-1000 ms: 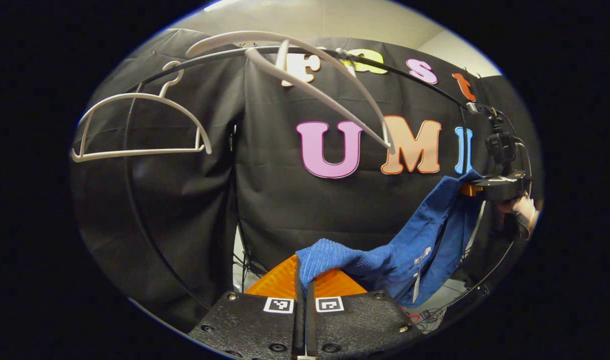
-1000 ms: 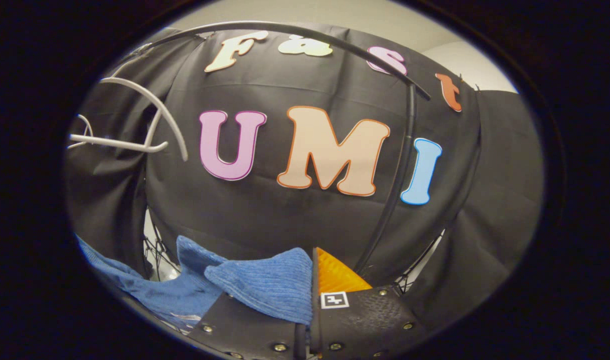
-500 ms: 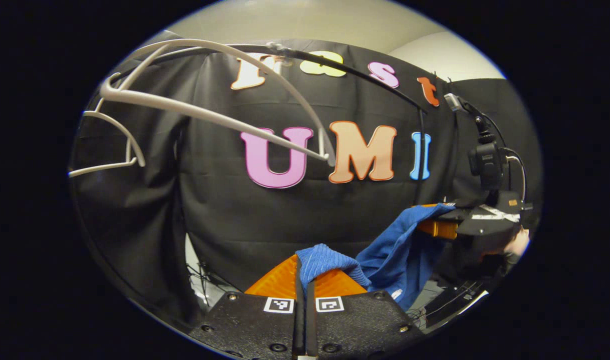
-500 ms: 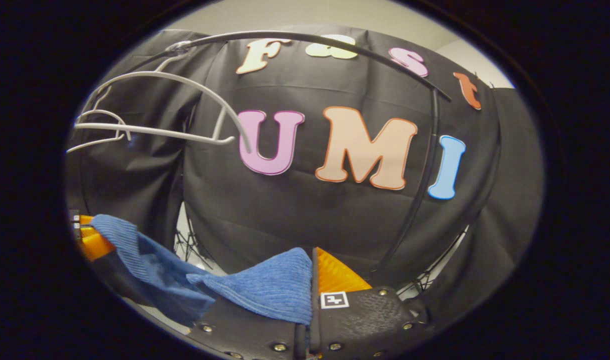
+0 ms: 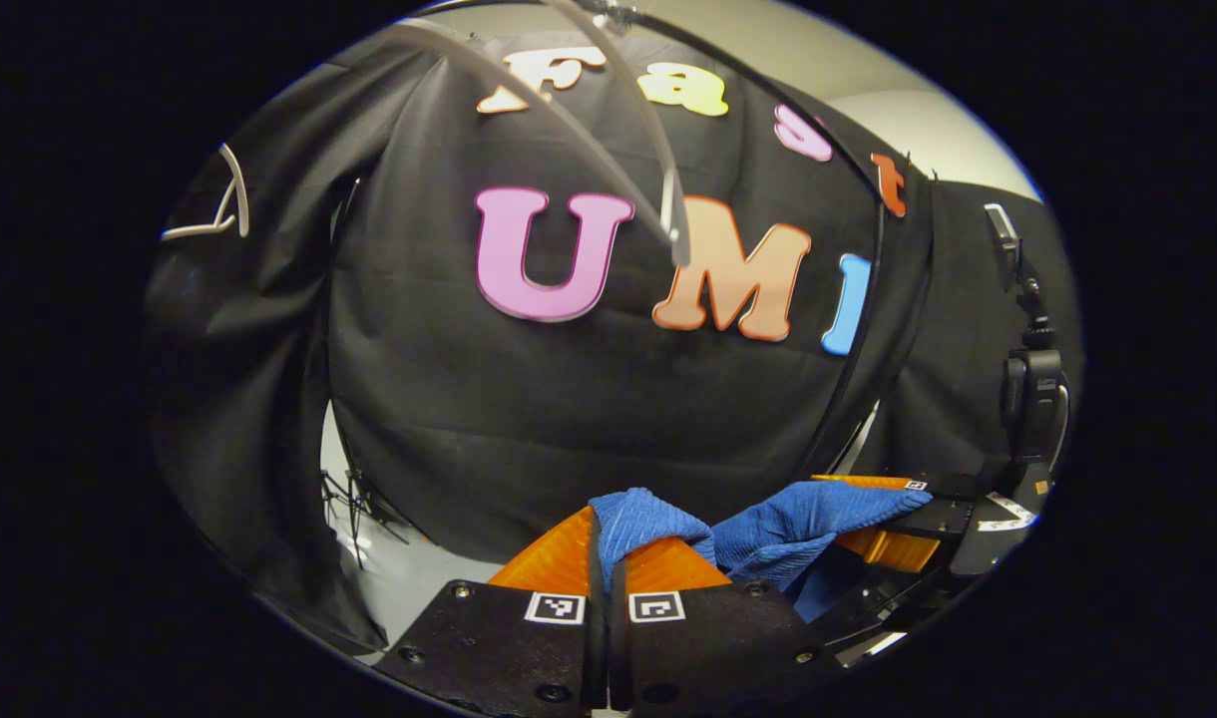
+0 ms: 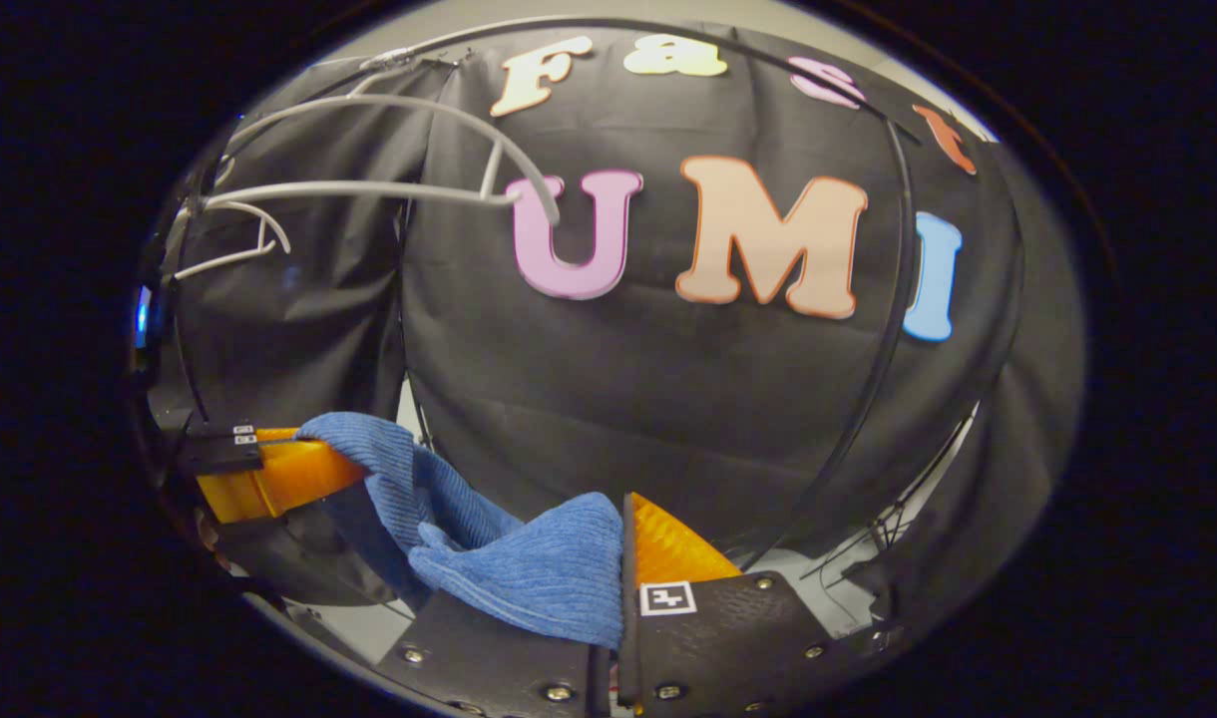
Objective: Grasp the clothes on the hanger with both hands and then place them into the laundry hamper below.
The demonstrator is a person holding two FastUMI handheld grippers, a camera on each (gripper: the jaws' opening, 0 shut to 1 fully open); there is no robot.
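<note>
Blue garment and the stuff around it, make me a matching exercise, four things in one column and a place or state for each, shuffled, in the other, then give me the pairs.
Things:
1. blue garment
2. nearer white hanger
3. left tongs
4. black rail

Places or states:
A. bare, hanging from the rail above
B. curves across in front of the booth wall
C. stretched between both tongs
D. shut on one end of the cloth

The right tongs grip the other end.

Pairs: 1-C, 2-A, 3-D, 4-B
</note>
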